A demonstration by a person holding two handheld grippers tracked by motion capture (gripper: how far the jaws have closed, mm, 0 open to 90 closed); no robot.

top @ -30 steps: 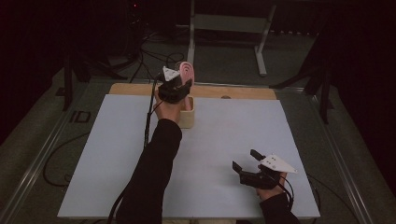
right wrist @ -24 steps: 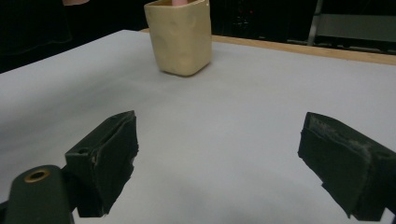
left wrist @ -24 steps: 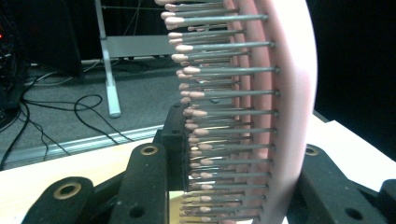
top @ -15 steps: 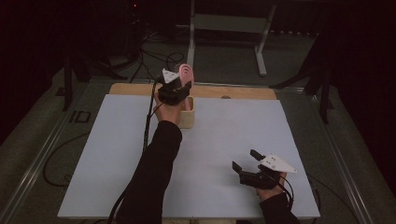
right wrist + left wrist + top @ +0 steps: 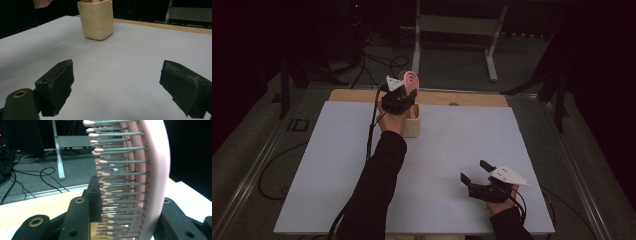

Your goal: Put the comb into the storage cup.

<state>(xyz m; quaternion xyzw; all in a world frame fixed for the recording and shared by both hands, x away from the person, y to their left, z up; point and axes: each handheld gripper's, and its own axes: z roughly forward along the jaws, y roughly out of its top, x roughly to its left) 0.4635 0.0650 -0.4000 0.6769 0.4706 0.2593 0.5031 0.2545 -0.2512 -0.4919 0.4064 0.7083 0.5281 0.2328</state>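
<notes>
The jaws of the left gripper [image 5: 404, 95] are clamped on a pink hairbrush [image 5: 140, 177], one black pad against each side of it. In the left gripper view the brush stands upright between them: a smooth, gently curved pink back on one side and, on the other, rows of thin grey metal pins, each capped with a small pink ball. Its lower end goes down out of sight between the pads.

In the high view the brush head rises above the left gripper, directly over a cream cup [image 5: 412, 122] near the far edge of the worktop [image 5: 322, 165]; whether the brush touches the cup I cannot tell. The cup is squarish with rounded corners, its matte wall slightly dimpled — it stands upright on the pale sheet.

The right gripper [image 5: 476, 172] rests low at the near right of the worktop, well apart from the cup, its jaws spread wide with nothing between them. Their black pads look rough and scuffed at the edges.

The worktop is a smooth pale grey surface with a strip of bare wood [image 5: 462, 98] along its far edge — wide open room lies between the cup and the right gripper. Beyond the far edge, cables [image 5: 377, 62] trail over a dark floor beside a white metal frame [image 5: 454, 25].
</notes>
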